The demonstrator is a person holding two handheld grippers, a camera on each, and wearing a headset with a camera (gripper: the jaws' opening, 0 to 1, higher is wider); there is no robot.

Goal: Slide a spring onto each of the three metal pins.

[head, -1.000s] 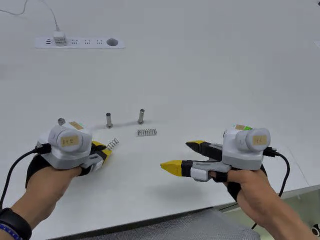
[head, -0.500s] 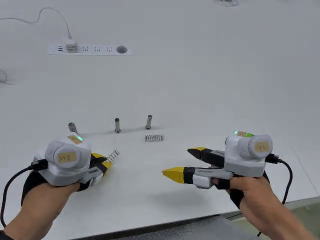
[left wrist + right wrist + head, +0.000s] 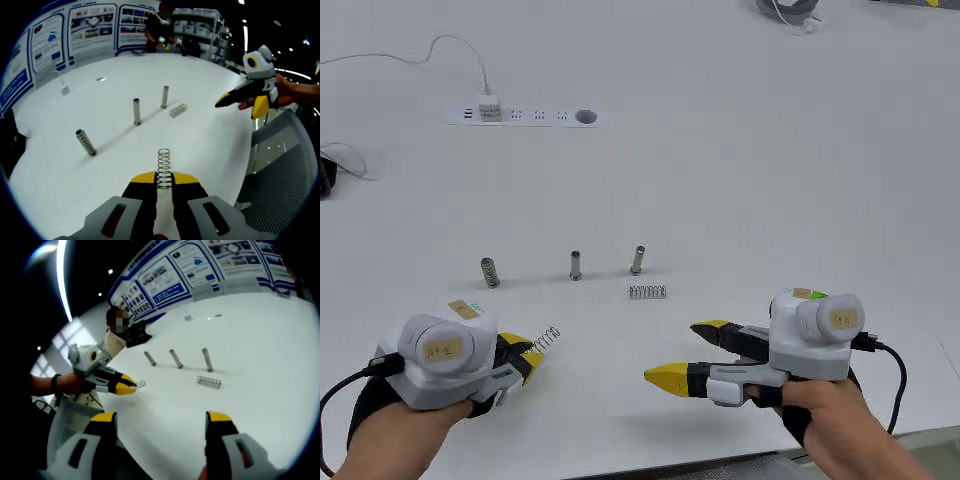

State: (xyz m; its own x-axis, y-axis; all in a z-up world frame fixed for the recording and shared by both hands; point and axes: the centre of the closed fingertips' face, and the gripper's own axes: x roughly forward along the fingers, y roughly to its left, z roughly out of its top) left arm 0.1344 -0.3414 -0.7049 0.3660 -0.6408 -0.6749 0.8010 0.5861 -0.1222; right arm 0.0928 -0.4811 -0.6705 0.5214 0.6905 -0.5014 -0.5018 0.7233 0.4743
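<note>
Camera tilt accounts for most of the change: over the last second the whole head view has shifted, so the power strip [image 3: 525, 116] and the pins now sit lower in the picture. The left pin [image 3: 490, 272], half hidden behind the left gripper [image 3: 528, 355] a second ago, now stands in plain sight. It carries a spring wound around its shaft. Both grippers keep the same pose as before.

The left gripper's yellow-tipped jaws are pressed together on one end of a small coil spring [image 3: 163, 162], which sticks out forward past the tips, above the white table [image 3: 740, 180]. The right gripper [image 3: 685, 352] has its jaws spread wide apart with nothing between them, and hovers well to the right of the left one.

The three metal pins stand upright in a row. The middle pin [image 3: 575, 265] and the right pin [image 3: 638, 260] are bare steel cylinders with slightly wider bases. A second loose spring [image 3: 647, 291] lies flat on its side just in front of the right pin, not touching it.
</note>
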